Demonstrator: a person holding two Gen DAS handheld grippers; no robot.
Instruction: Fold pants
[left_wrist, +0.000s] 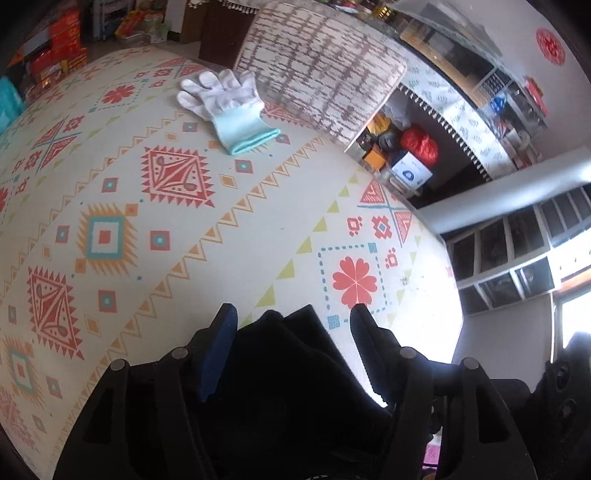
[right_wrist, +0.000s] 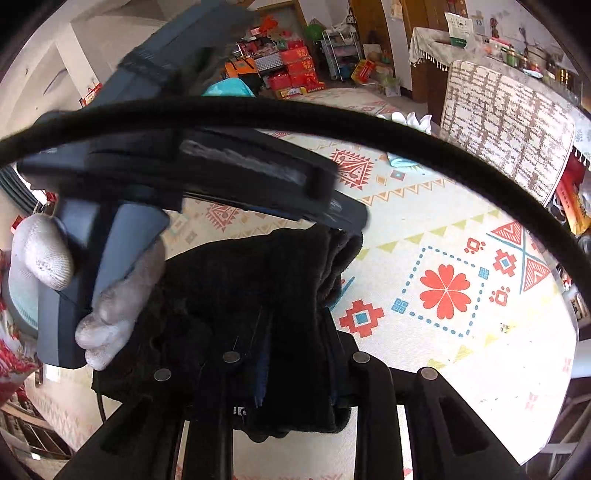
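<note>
Black, thick fleecy pants (left_wrist: 291, 369), bunched between the spread blue-padded fingers of the left gripper (left_wrist: 293, 317), raised above the patterned play mat (left_wrist: 155, 206); fingers apart, grip on the cloth not possible to tell. Same dark fabric (right_wrist: 240, 295) in the right wrist view, folded in soft layers and clamped between the closed fingers of the right gripper (right_wrist: 295, 354), hanging near a white-gloved hand (right_wrist: 107, 310) wrapped around a grey handle at far left. Cream mat with red diamonds, orange zigzags and a red flower print below. Loose white glove with mint cuff (left_wrist: 225, 107) lying flat on the mat, beside a brown-and-white woven cushion (left_wrist: 321, 70). Red boxes (right_wrist: 295, 70) stacked by the far wall.
</note>
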